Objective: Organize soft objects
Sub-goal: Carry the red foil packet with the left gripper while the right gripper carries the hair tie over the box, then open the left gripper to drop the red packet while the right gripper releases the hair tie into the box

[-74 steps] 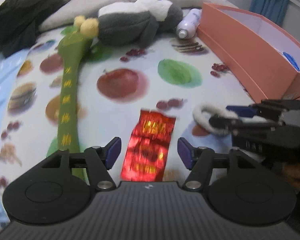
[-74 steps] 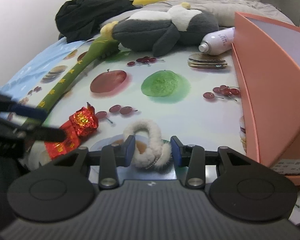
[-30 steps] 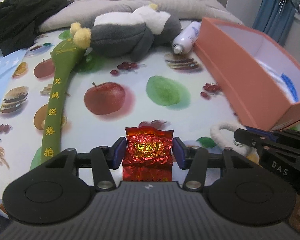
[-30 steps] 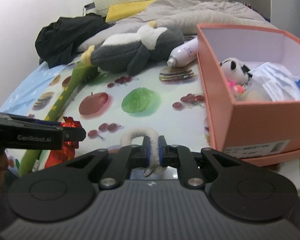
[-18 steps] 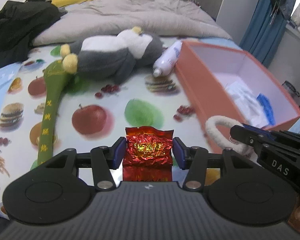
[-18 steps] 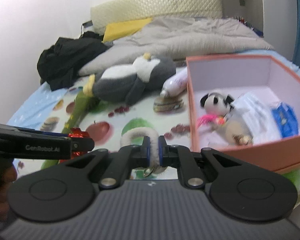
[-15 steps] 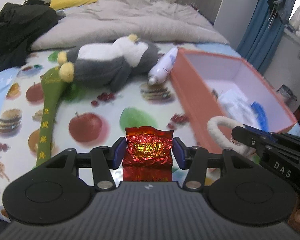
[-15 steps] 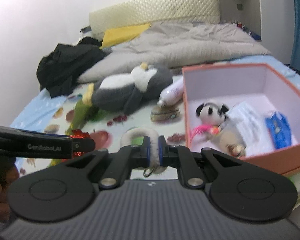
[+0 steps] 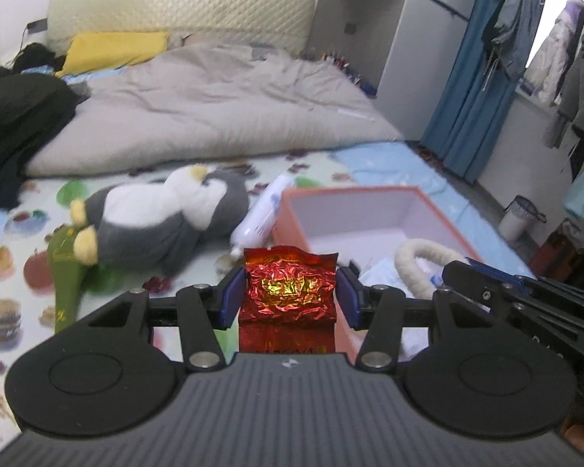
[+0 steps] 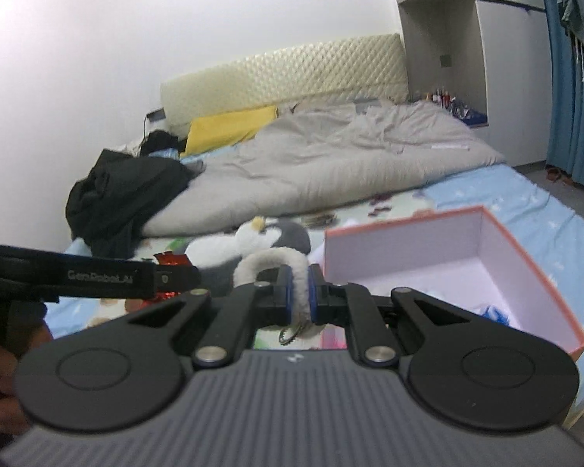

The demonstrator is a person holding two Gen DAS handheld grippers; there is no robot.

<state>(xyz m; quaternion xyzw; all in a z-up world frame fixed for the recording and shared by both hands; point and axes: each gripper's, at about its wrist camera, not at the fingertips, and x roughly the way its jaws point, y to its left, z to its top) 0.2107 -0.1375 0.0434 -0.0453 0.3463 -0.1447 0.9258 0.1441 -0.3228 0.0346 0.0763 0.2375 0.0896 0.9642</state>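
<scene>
Both grippers have risen over the open salmon-pink cardboard box (image 9: 440, 214) (release seems next): left gripper (image 9: 289, 299) pinching the crinkled red foil packet (image 9: 289, 292), right gripper (image 10: 299, 299) clamping the fluffy white plush ring (image 10: 270, 262).

Crinkled red foil packet (image 9: 289, 292), cream fuzzy ring (image 10: 270, 268), salmon-pink box (image 10: 533, 268).

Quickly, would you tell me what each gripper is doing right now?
Left gripper: shut on the red foil packet.
Right gripper: shut on the fluffy white ring.

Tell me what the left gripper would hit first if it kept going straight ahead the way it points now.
Probably the near corner of the open salmon-pink cardboard box. The left gripper, shut on the crinkled red foil packet, points at that corner, with the white spray bottle just left of the line; depth is uncertain.
</scene>
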